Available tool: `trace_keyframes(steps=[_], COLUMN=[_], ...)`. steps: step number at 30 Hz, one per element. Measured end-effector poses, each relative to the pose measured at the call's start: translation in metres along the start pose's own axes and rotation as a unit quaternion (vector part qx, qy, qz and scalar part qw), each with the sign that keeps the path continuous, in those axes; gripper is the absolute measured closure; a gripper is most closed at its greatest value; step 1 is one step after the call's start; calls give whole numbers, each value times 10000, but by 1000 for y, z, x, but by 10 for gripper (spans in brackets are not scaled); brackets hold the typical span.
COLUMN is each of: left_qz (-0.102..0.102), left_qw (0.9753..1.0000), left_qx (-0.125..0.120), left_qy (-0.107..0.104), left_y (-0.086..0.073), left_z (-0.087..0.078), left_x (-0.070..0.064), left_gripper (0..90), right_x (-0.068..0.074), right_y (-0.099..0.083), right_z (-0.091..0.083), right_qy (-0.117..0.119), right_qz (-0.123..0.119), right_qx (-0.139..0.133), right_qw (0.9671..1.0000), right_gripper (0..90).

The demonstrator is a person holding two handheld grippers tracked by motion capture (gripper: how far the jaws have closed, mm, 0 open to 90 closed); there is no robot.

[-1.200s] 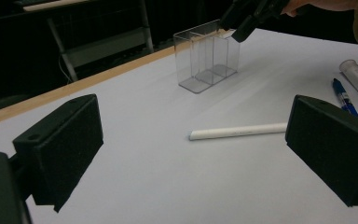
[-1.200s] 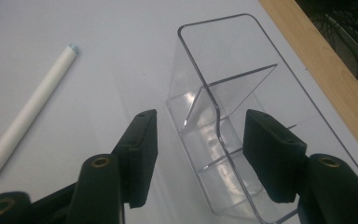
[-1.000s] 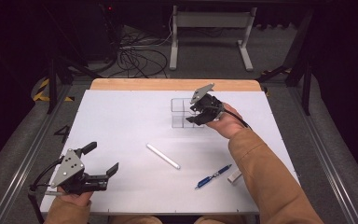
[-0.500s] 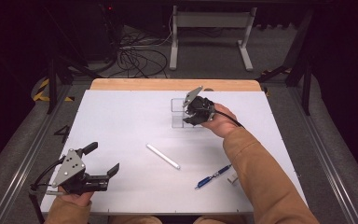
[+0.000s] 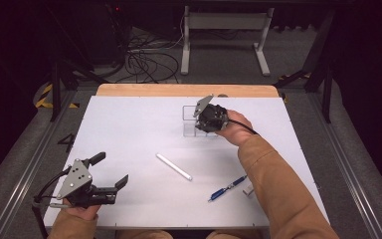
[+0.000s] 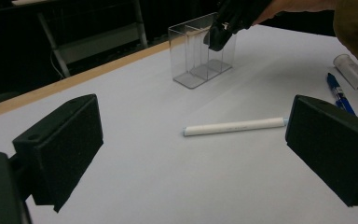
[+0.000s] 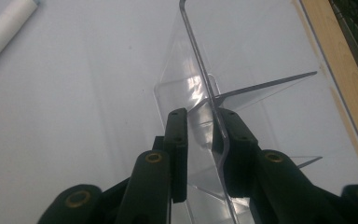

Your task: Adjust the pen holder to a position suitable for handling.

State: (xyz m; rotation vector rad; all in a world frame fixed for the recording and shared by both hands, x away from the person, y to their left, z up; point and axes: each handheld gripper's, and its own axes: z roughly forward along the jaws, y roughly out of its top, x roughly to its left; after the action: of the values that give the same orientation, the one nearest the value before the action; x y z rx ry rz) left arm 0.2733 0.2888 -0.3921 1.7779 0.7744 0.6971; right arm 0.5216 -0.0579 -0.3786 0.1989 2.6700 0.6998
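A clear plastic organizer box (image 5: 191,124) with dividers stands at the far middle of the white table. My right gripper (image 5: 205,119) is at its right side. In the right gripper view, my right gripper (image 7: 206,135) straddles a box wall (image 7: 200,70). The wall lies against the right jaw, a gap stays at the left jaw, so it is narrowly open. My left gripper (image 5: 112,169) rests wide open at the near left, holding nothing. In the left gripper view, its jaws frame a white tube (image 6: 233,126) and the box (image 6: 200,56).
A white tube (image 5: 174,167) lies mid-table. A blue pen (image 5: 227,188) and a small white cap (image 5: 248,190) lie near the right forearm. The table's wooden far edge (image 5: 179,90) is just behind the box.
My right gripper has moved left and lower, from the box's right side onto its wall. The left gripper has stayed where it was.
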Motion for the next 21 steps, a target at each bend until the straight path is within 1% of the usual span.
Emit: trace_keyframes(steps=[2,3,4,5,6,7,8,10,11,12,14,16,17,21], left_qz=[0,10,19,22,18,18,26,-4,-10,-11,-8,-20,-19,-37], left_qw=[10000,10000,10000,10000,10000,10000,10000,10000,10000,10000,10000,10000,10000,9999], left_qx=[20,34,43,44,42,42,40,50,49,50,47,49,49,50], left_qy=[-19,-23,-23,-25,-30,-30,-21,-43,-47,-52,-53,-63,-64,-79], left_y=[0,-1,-1,-1,-1,-1,-1,-1,-1,-1,-1,-2,-2,-2], left_z=[1,1,2,2,2,2,2,3,3,3,3,3,3,4], left_x=[-1,-1,-1,-1,-2,-2,-1,-1,-1,-1,-1,-2,-2,-1], left_gripper=[48,48,48,48,48,48,48,48,48,48,48,48,48,48], right_x=[1,1,1,2,3,5,5,9,9,9,11,14,16,26], right_y=[0,0,0,0,0,1,1,3,3,3,4,5,6,8], right_z=[0,-2,-2,-3,-4,-5,-6,-8,-8,-11,-16,-21,-24,-35], right_qy=[-45,61,21,122,85,107,159,259,259,351,390,440,526,758], right_qz=[-10,-39,-38,-159,-145,-167,-276,-183,-183,-306,-385,-413,-483,-530], right_qx=[-17,-1,-47,18,39,51,54,100,100,35,-41,-79,-66,-55], right_qw=[10000,10000,10000,9998,9999,9998,9995,9994,9994,9989,9985,9981,9974,9957], right_gripper=[767,786,794,801,810,821,835,865,865,870,873,874,874,873])
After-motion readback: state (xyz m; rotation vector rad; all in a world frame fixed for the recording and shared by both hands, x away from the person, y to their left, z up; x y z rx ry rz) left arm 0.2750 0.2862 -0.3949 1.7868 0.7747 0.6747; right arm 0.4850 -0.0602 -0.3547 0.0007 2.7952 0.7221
